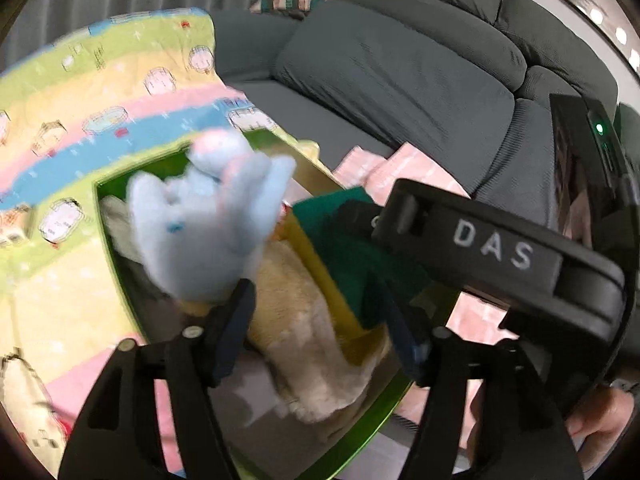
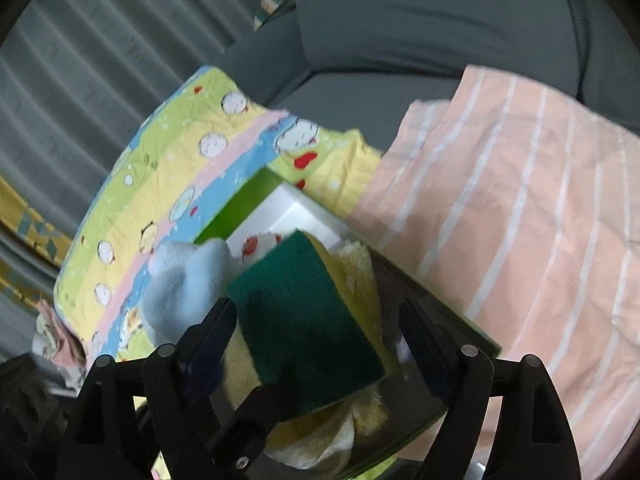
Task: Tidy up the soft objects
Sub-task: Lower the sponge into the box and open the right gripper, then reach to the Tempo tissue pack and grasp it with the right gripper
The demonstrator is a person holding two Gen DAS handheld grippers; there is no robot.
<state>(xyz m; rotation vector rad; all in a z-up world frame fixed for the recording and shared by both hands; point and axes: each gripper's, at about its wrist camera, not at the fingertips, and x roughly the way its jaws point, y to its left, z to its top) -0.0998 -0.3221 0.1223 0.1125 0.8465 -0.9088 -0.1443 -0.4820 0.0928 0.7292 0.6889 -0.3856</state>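
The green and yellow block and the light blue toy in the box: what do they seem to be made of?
The block looks like a kitchen sponge: soft yellow foam under a dark green, rough, matte scouring layer. The light blue toy seems to be plush fleece, with a fuzzy, matte nap and rounded stuffed limbs; blur hides the finer detail. Both lie on a cream towel, apparently looped terry.

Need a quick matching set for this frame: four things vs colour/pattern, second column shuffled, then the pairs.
Things:
1. sponge
2. plush toy
3. towel in the box
4. cloth right of the box

Colour/pattern:
A. pink with white stripes
B. pale yellow, fluffy
C. dark green top, yellow body
D. light blue

Pairs: 1-C, 2-D, 3-B, 4-A
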